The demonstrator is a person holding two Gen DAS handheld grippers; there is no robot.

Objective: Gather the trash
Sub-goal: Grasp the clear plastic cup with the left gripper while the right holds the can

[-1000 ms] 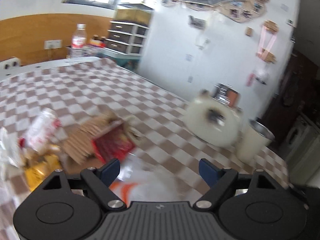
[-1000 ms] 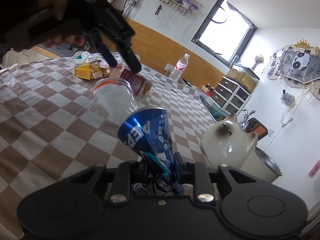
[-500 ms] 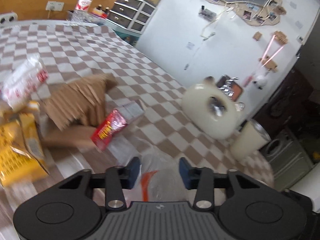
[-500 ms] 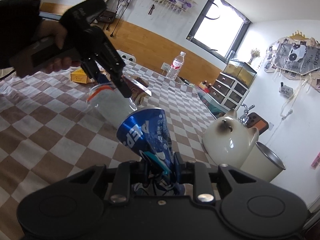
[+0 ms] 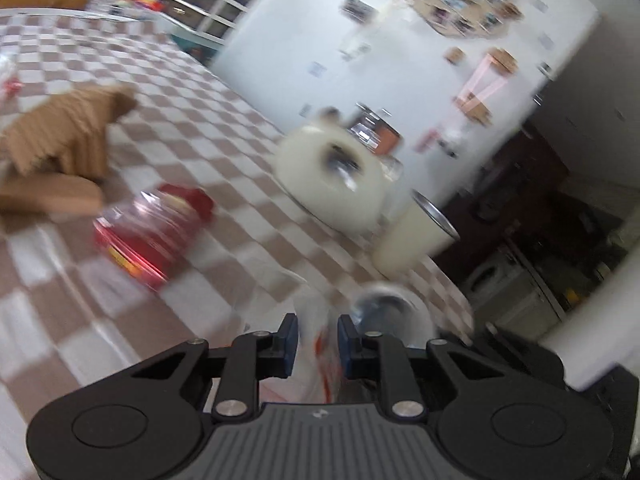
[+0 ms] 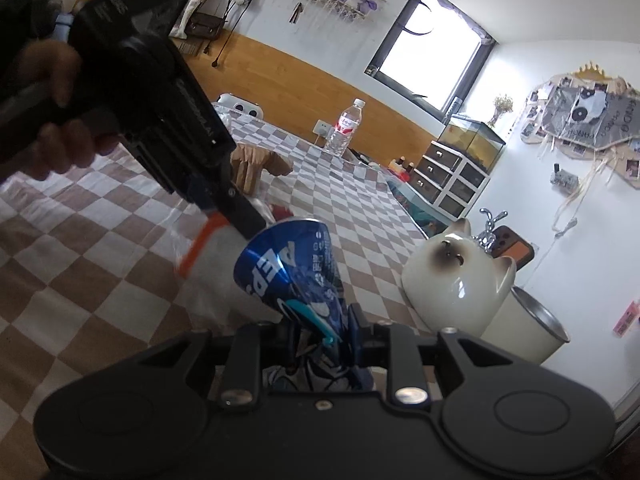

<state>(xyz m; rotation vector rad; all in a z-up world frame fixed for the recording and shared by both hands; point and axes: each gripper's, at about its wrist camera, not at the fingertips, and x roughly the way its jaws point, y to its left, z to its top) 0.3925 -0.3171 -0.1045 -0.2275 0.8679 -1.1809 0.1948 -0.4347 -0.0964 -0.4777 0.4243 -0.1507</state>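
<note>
Above the checkered table (image 6: 100,280), left hand-held gripper (image 5: 317,344) pinching plastic bag (image 5: 316,320), right hand-held gripper (image 6: 320,330) clamping crushed blue can (image 6: 292,272).

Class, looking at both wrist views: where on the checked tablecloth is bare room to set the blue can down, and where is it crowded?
Bare cloth lies near-left of the plastic bag, and far between cardboard and water bottle. Crowded: red wrapper beside cardboard, and cat jar with steel cup at the right edge.

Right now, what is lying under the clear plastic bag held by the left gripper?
Only the checkered tablecloth shows under the plastic bag. The blue can hides its right side.
</note>
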